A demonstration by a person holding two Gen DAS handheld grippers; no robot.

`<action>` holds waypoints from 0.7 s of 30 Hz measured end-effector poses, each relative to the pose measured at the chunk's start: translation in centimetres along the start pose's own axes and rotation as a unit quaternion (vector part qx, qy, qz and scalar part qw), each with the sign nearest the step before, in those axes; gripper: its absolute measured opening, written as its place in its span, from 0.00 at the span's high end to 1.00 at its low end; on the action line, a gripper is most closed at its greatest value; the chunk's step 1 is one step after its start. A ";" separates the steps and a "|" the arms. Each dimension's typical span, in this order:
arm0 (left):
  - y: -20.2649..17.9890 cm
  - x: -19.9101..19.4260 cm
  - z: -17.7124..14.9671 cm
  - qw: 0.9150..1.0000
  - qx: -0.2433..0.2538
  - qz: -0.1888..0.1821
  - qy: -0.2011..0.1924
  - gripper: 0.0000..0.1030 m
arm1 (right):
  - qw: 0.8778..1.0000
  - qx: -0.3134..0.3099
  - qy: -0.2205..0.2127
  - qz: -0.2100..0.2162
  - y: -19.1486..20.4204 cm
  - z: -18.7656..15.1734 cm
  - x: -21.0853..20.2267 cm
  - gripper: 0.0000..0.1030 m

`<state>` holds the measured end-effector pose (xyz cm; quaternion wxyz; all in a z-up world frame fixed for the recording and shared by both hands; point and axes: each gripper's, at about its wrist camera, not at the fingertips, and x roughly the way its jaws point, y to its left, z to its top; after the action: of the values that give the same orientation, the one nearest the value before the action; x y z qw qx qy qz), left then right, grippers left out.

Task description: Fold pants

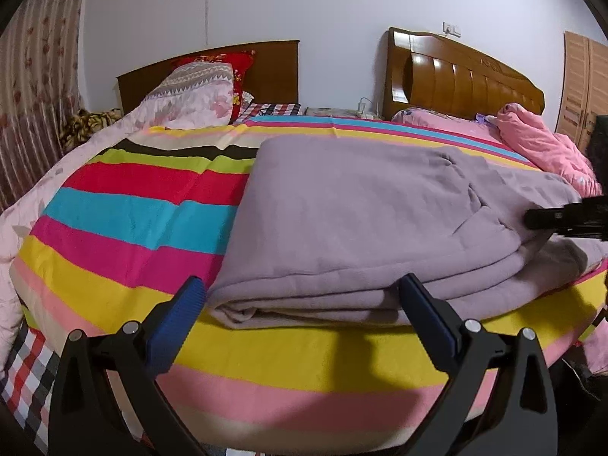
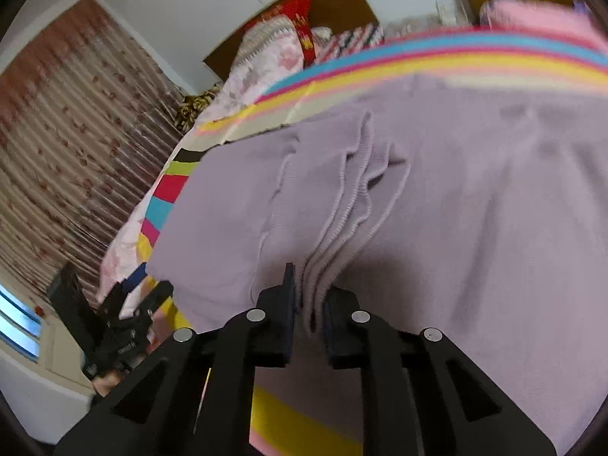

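Observation:
Lilac pants (image 1: pixel 361 220) lie folded in layers on a striped bedspread (image 1: pixel 125 212). My left gripper (image 1: pixel 302 298) is open at the near folded edge. Its blue-padded left finger (image 1: pixel 186 304) stands on the bedspread beside the cloth, and its right finger (image 1: pixel 421 304) rests against the fold. In the right wrist view my right gripper (image 2: pixel 311 292) is shut on the stacked ribbed edges of the pants (image 2: pixel 456 209). That right gripper (image 1: pixel 562 216) shows as a black shape at the right edge of the left wrist view. The left gripper (image 2: pixel 125 315) appears low on the left in the right wrist view.
A floral quilt and pillows (image 1: pixel 193 95) are piled at the head of the bed, and a pink blanket (image 1: pixel 539 140) lies on the second bed. Two wooden headboards (image 1: pixel 463 76) stand against the wall. A patterned curtain (image 2: pixel 68 152) hangs on the left.

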<state>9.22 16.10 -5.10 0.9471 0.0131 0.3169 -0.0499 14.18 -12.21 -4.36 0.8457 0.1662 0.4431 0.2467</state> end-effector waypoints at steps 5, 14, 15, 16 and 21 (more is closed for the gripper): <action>-0.1 0.4 0.0 1.000 0.012 0.007 0.005 0.02 | 1.000 0.011 0.017 -0.009 -1.5 -0.5 0.4 0.87; 0.3 0.1 -0.1 1.000 0.015 0.016 0.007 0.02 | 0.999 0.000 0.018 0.033 -0.8 -0.2 -0.6 0.15; 0.3 0.1 -0.1 1.000 0.014 0.015 0.006 0.02 | 0.999 -0.006 0.025 0.026 -0.4 -0.1 -0.3 0.17; 0.3 0.1 -0.1 1.000 0.013 0.015 0.004 0.02 | 0.999 -0.011 0.036 0.027 -0.2 0.0 0.3 0.31; 0.1 -0.1 0.1 0.999 0.020 0.025 -0.002 0.02 | 0.998 -0.002 0.052 0.020 -0.4 0.8 2.5 0.79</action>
<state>9.28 16.20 -4.96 0.9481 0.0403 0.3137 -0.0329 16.17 -11.12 -5.81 0.8168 0.1606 0.4824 0.2728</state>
